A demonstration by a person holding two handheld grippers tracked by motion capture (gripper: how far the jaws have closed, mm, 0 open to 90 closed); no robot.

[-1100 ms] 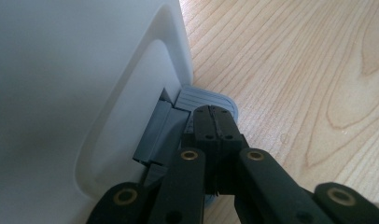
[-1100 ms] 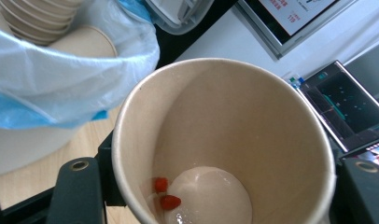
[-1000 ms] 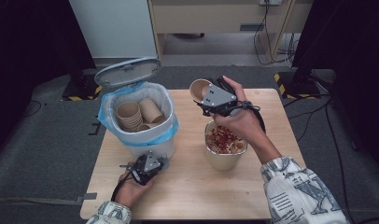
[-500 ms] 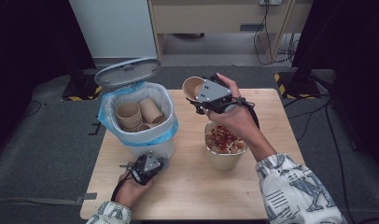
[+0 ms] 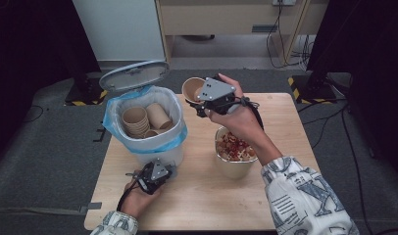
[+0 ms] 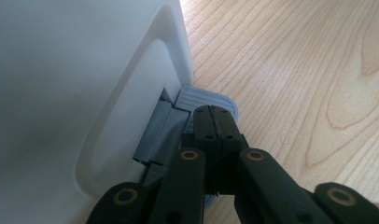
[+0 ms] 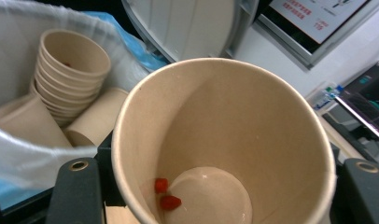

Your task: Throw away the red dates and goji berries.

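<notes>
Pale wood is carrying everything: the table (image 5: 197,205) is holding a white bin (image 5: 153,152) with a blue liner, and we are taking that bin as our landmark. From the high view, we are seeing the bin's lid (image 5: 133,74) standing open behind it and used paper cups (image 5: 143,120) piling inside it. To the right of the bin, a larger tub of food scraps (image 5: 235,149) is sitting on the wood. Our right gripper (image 5: 199,100) is hovering just beside the bin's far right corner, grasping a paper cup (image 5: 191,89); the cup's long axis is lying tilted, its mouth pointing up and away from the gripper's body. Our left gripper (image 5: 165,169) is resting at the bin's near base.

Along the left gripper (image 6: 215,122), we are seeing its jaws clenched together, empty, pressing on the grey pedal (image 6: 211,100) at the foot of the bin (image 6: 75,93).

Along the right gripper, the jaws are clamping the cup (image 7: 225,140) from both sides; its open mouth is facing the camera, red scraps (image 7: 165,196) are clinging near its bottom, and the stacked cups (image 7: 71,74) in the bin are lying beyond it to the left.
</notes>
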